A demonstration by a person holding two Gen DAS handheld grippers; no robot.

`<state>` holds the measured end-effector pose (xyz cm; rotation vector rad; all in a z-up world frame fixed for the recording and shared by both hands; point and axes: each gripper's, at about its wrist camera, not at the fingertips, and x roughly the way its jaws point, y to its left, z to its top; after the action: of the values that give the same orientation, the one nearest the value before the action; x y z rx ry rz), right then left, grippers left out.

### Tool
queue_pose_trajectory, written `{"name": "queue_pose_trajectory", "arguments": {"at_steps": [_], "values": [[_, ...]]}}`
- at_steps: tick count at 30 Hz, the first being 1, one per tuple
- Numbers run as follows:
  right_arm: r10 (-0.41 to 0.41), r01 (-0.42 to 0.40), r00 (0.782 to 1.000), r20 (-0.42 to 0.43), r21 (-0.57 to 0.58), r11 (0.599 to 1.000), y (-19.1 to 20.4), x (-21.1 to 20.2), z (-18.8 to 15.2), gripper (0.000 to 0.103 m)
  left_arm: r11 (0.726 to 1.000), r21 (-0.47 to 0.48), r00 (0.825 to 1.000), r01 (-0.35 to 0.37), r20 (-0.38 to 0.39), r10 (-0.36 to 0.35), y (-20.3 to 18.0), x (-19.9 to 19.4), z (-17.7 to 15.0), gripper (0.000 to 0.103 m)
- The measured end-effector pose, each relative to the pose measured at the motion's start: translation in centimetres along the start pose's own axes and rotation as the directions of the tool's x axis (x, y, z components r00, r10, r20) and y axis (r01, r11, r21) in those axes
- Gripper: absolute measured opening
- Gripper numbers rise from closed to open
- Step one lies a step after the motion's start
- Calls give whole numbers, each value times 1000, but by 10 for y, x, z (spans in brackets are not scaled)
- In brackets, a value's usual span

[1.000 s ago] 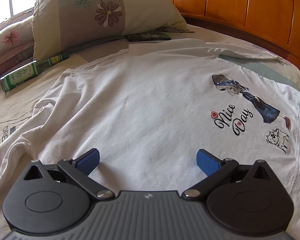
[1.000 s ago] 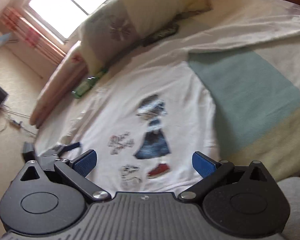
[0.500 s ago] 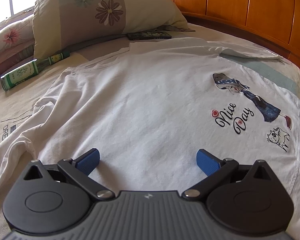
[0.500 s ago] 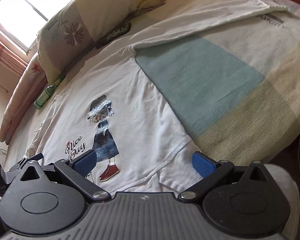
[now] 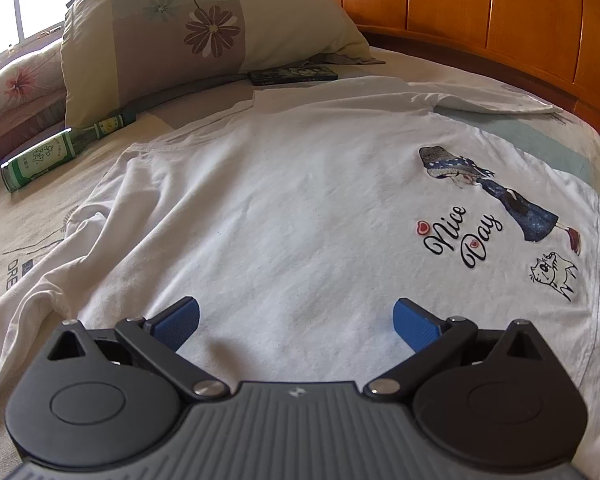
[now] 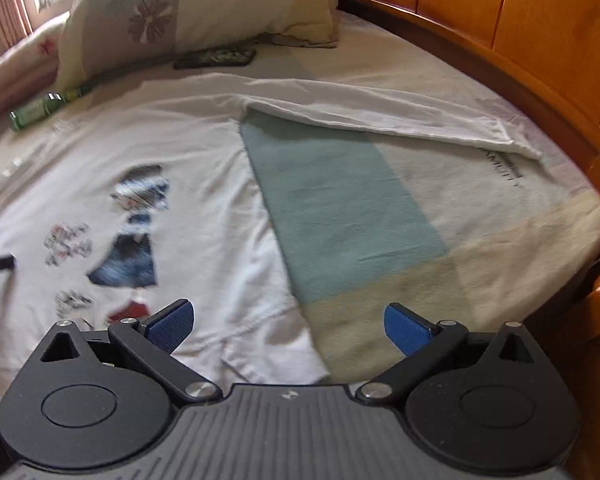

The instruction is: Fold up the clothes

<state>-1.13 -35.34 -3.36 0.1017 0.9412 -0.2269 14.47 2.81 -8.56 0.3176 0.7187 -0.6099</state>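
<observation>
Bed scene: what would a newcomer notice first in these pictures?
A white T-shirt lies spread flat across the bed, with a cartoon girl print near its hem. A green bottle lies on its side by the flowered pillow. Both grippers, left and right, are open above the shirt's near edge.

A white cotton T-shirt [image 5: 284, 208] carries a printed girl in a dark blue dress and hat, black script reading "Nice Day" with red hearts, and a small outlined cat. The cream pillow [image 5: 204, 28] has a taupe band with a brown flower. A green glass bottle [image 5: 56, 152] has a white label. The bedsheet [image 6: 340, 208] shows a pale teal block on cream. Headboard [image 5: 500, 20]: orange-brown wood
</observation>
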Motion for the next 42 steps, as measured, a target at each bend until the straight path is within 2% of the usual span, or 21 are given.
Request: {"name": "queue_pose_trajectory", "arguments": {"at_steps": [1, 4, 8, 11, 12, 18, 21, 23, 27, 28, 35, 37, 40, 42], "values": [[-57, 57, 998, -8, -47, 997, 1, 2, -4, 103, 1000, 8, 1000, 0, 4, 0, -2, -1, 1, 102], [-110, 109, 994, -2, -93, 990, -5, 3, -15, 103, 999, 36, 999, 12, 33, -13, -13, -10, 8, 102], [-66, 68, 997, 26, -65, 996, -19, -3, -19, 103, 998, 58, 999, 16, 44, -19, -48, -15, 17, 102], [3, 1, 998, 59, -68, 998, -27, -12, -25, 103, 992, 80, 994, 102, 30, -105, -86, -14, 27, 102], [18, -13, 997, 69, -77, 997, -27, -14, -29, 103, 987, 92, 991, 132, 16, -134, -101, -10, 33, 102], [112, -97, 984, 139, -108, 989, -32, -32, -54, 103, 947, 241, 977, 214, -41, -210, -203, 24, 83, 102], [170, -157, 974, 149, -91, 983, -38, -34, -62, 103, 933, 251, 967, 257, -67, -248, -240, 45, 100, 102], [200, -189, 967, 158, -81, 979, -41, -34, -67, 103, 927, 268, 965, 262, -90, -246, -257, 58, 102, 102], [253, -244, 951, 178, -72, 967, -48, -33, -68, 103, 929, 301, 975, 216, -118, -188, -265, 73, 93, 103], [266, -258, 946, 183, -69, 964, -50, -32, -68, 103, 934, 276, 973, 226, -117, -201, -257, 72, 91, 103], [353, -348, 920, 169, -63, 936, -52, -14, -69, 103, 973, 148, 973, 178, -172, -152, -208, 70, 86, 103], [369, -362, 914, 166, -71, 929, -49, -10, -68, 103, 972, 175, 979, 159, -153, -132, -205, 64, 87, 102], [416, -408, 893, 171, -80, 909, -44, -8, -61, 103, 966, 229, 989, 119, -114, -95, -201, 52, 92, 102], [461, -450, 867, 191, -99, 888, -38, -6, -52, 103, 965, 252, 995, 76, -88, -56, -195, 45, 96, 102]]}}
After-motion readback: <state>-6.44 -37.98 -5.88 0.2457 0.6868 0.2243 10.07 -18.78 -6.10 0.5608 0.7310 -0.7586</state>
